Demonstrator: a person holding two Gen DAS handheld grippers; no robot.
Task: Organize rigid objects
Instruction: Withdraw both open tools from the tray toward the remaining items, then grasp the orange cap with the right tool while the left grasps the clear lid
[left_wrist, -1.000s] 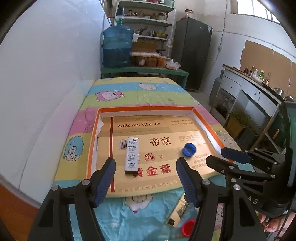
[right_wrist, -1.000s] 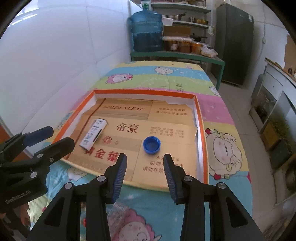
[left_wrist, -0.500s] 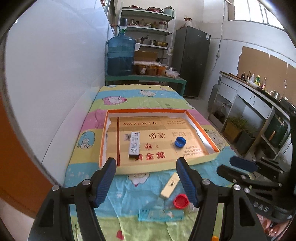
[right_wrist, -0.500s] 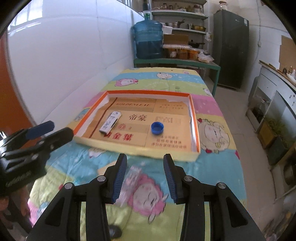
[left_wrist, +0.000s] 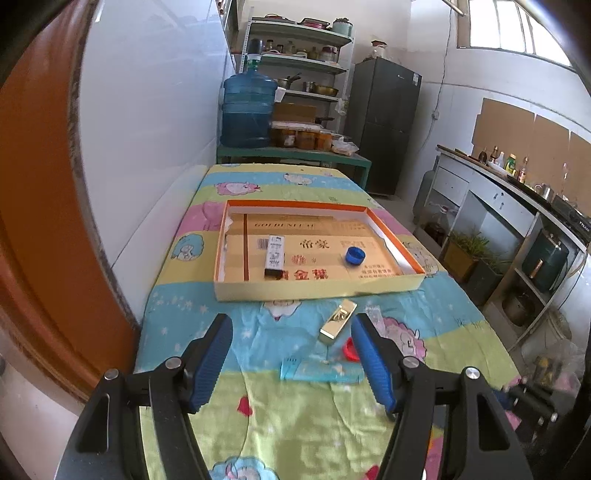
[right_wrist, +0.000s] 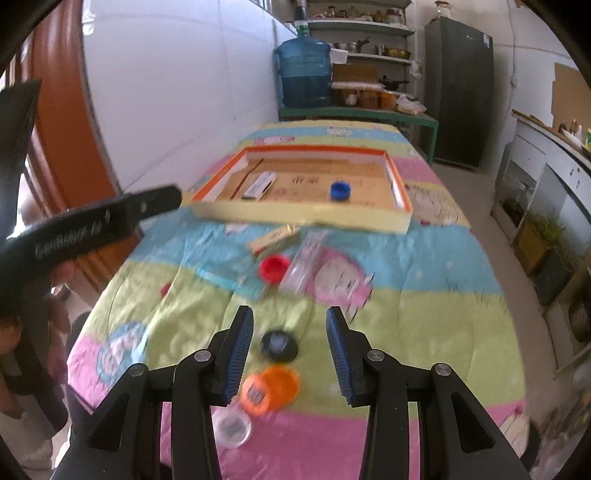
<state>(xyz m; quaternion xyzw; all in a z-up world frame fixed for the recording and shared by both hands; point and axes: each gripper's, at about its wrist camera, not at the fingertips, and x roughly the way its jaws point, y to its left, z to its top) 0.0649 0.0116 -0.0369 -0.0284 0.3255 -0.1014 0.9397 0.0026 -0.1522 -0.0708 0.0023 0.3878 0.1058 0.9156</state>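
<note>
In the left wrist view, the left gripper (left_wrist: 291, 356) has drawn back from the cardboard tray (left_wrist: 317, 290), its tongs wide with nothing between them. The white carton (left_wrist: 275, 251) and blue cap (left_wrist: 355, 255) lie inside the tray, so those two look sorted. With the pull-back, items waiting on the cartoon bedsheet (left_wrist: 295, 413) have come into view: a gold box (left_wrist: 338, 324) just in front of the tray, a red cap (left_wrist: 349, 349) half behind the right finger, and a flat teal packet (left_wrist: 319, 369).

In the right wrist view, the right gripper (right_wrist: 290, 350) has also retreated, tongs part open and empty. A black lid (right_wrist: 279, 345) lies between its fingers on the sheet, an orange lid (right_wrist: 271, 387) and a clear one (right_wrist: 232, 424) nearer the camera. Motion blur leaves the clear packet (right_wrist: 304, 264) by the red cap hard to identify. Nothing blocks the path to the tray.
</note>
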